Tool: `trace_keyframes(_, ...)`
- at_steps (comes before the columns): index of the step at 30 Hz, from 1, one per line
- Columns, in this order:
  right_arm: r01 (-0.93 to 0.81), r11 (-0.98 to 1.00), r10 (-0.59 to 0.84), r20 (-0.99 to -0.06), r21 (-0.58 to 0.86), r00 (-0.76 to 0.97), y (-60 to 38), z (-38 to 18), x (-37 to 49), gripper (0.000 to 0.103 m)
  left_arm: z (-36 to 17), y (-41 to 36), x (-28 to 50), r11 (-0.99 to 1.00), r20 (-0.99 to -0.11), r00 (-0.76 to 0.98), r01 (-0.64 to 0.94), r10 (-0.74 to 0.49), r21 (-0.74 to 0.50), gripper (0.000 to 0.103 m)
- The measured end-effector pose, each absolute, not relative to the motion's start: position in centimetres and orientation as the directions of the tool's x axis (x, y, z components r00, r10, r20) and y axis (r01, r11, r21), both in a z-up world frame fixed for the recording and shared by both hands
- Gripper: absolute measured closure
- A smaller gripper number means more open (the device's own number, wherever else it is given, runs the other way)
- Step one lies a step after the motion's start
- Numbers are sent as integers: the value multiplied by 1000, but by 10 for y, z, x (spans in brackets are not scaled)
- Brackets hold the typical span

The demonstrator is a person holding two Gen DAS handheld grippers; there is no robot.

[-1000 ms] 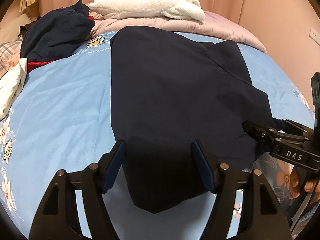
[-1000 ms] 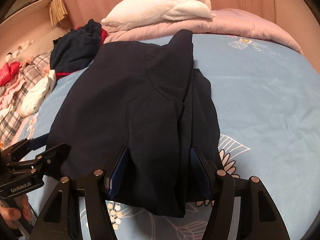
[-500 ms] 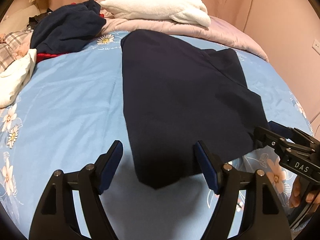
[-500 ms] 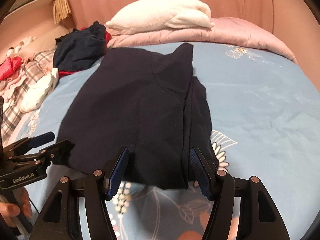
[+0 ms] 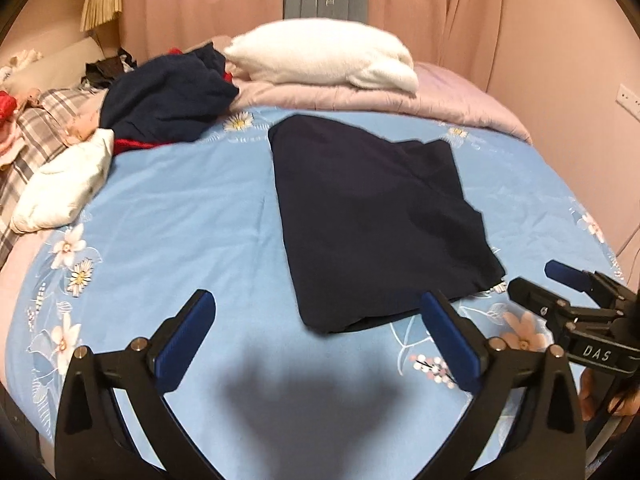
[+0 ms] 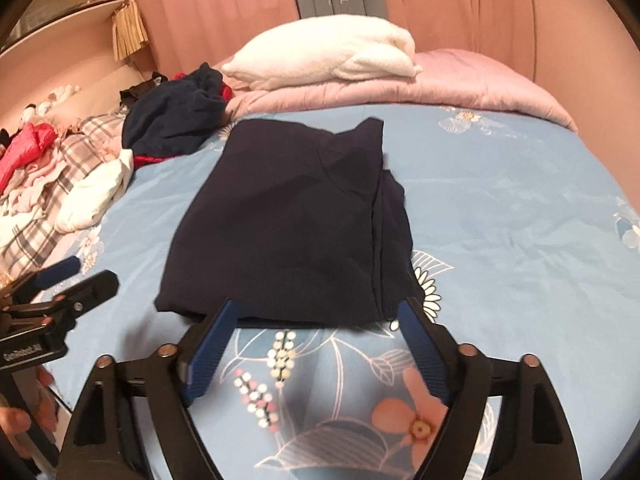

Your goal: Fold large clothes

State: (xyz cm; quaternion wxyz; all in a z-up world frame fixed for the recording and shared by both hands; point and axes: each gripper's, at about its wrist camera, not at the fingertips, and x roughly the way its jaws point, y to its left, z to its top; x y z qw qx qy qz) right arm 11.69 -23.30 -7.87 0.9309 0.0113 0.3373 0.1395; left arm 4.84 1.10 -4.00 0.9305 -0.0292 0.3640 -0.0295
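Both jaw pairs spreading right now, nothing between either set. Left hand-held gripper [image 5: 318,334] hanging above bare blue bedsheet [image 5: 180,208], fingers wide apart, the folded dark garment [image 5: 372,220] lying just ahead and a little to the right of its tips. Right hand-held gripper [image 6: 316,344] hovering too, jaws parting and clear of the cloth, the garment's near edge lying directly ahead between the blue pads [image 6: 210,354] without touching them.

Garment resting flat on the bed, already doubled into a compact panel, one layered edge showing along the side ahead-right of the right hand-held gripper. Further ahead, a white folded blanket [image 5: 324,54] on a pink quilt [image 5: 440,100]; ahead-left of both, a heap of unfolded clothes [image 5: 168,96].

Looking like a release after a fold. Worth doing well here: opening fully before pulling away, so no pad snags the top layer; lifting straight off rather than dragging across the fabric; checking the near corners for bunching. Probably one more fold or a move to a stack to come, so keeping both tips level with each other and re-approaching the near edge symmetrically.
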Motion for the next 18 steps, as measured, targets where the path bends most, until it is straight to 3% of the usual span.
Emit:
trace_keyframes(4,-251,961,268,-619,117,738,-235,-70,103,1,-25,14,30,996,-672,737,23,-73,-83,0)
trace_keyframes(10,-240,967,240,-613,85,752,-233,-57,80,1,-15,12,12,998,-711,702,-3,-41,-61,0)
trace_keyframes(18,-242,967,243,-572,79,783,-231,-32,54,1,8,10,-13,997,-702,710,0,-56,-79,0)
